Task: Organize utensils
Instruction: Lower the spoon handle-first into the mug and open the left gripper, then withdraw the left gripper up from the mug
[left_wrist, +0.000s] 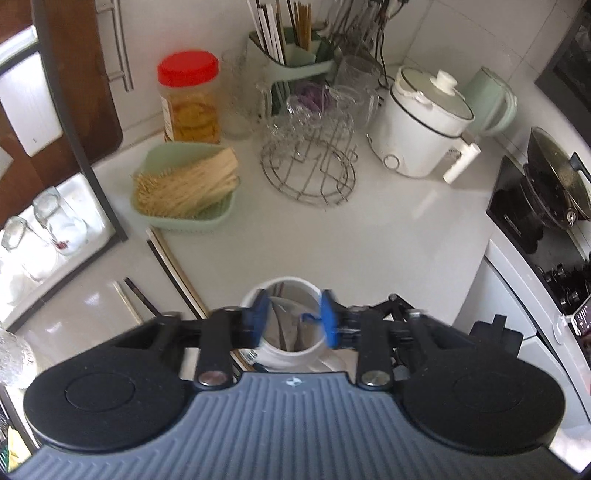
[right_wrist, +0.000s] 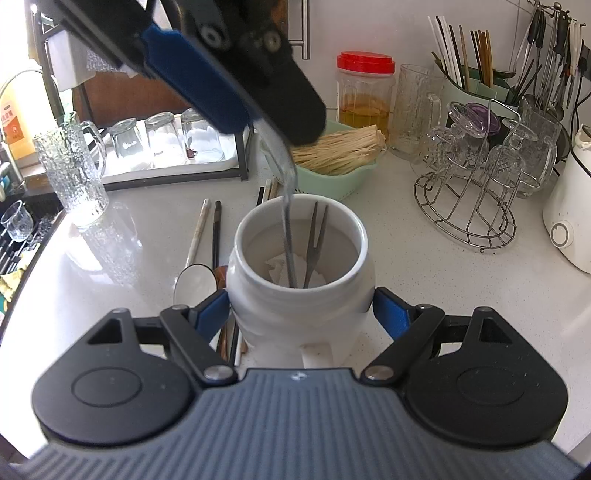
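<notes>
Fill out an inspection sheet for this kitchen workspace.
Surface: white counter, dry where visible.
Job's things: white jar holds a fork and the handle of a metal spoon; chopsticks and another spoon lie beside it.
Clutter: green basket of sticks, red-lidded jar, glass rack, glass mug, white cooker.
Grippers: right gripper clamps the jar; left gripper has the metal spoon's bowl between its pads, grip unclear.
Cables: dark cord on the wall.
Surroundings: utensil holder, wok on a stove.
</notes>
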